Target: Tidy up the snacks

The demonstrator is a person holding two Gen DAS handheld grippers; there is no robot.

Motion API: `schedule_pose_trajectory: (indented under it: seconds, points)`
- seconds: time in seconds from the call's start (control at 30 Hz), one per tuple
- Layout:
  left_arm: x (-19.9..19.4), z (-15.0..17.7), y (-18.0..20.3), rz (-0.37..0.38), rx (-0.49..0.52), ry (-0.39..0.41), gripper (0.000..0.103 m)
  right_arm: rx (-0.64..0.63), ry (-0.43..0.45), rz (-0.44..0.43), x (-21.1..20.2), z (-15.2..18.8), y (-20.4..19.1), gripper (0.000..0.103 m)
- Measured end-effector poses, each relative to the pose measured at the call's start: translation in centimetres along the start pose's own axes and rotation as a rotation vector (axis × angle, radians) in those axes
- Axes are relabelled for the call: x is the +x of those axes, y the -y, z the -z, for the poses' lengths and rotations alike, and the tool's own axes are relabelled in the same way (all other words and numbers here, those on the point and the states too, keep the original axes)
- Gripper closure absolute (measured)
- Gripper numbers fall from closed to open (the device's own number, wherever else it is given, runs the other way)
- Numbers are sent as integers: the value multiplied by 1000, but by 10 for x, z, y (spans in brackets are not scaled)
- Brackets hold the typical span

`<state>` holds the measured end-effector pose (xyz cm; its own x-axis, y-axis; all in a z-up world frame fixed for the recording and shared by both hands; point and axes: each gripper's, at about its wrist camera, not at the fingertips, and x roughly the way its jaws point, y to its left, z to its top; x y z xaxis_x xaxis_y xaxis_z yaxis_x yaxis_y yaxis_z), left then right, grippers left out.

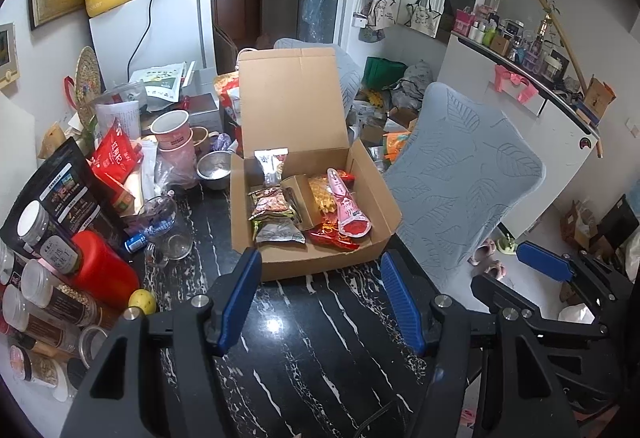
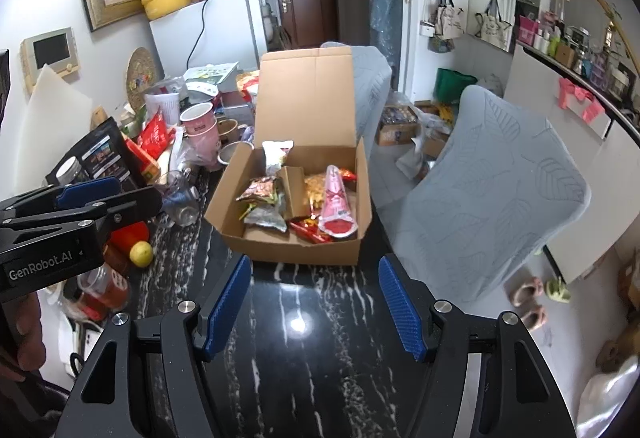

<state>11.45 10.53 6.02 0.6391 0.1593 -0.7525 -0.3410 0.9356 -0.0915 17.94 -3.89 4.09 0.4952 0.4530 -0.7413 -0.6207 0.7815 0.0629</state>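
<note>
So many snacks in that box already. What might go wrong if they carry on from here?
Three risks, as I judge it:
1. The cardboard box sits near the table's edge by the chair; a push might slide it off.
2. The upright lid could catch an arm reaching in.
3. The glass mug and lemon lie close beside the left gripper; a sideways swing may knock them.

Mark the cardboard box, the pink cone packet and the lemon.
cardboard box [image 1: 320,262]: left wrist view, front wall.
pink cone packet [image 2: 335,202]: right wrist view, middle of its body.
lemon [image 2: 141,254]: right wrist view, centre of the fruit.
</note>
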Motion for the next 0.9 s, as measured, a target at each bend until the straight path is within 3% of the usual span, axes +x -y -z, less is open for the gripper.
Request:
schedule_pose_trajectory:
  seconds: [0.9]
  points:
    - [1, 5, 5, -12, 1, -14, 42, -5, -20, 24, 2, 5, 5, 36]
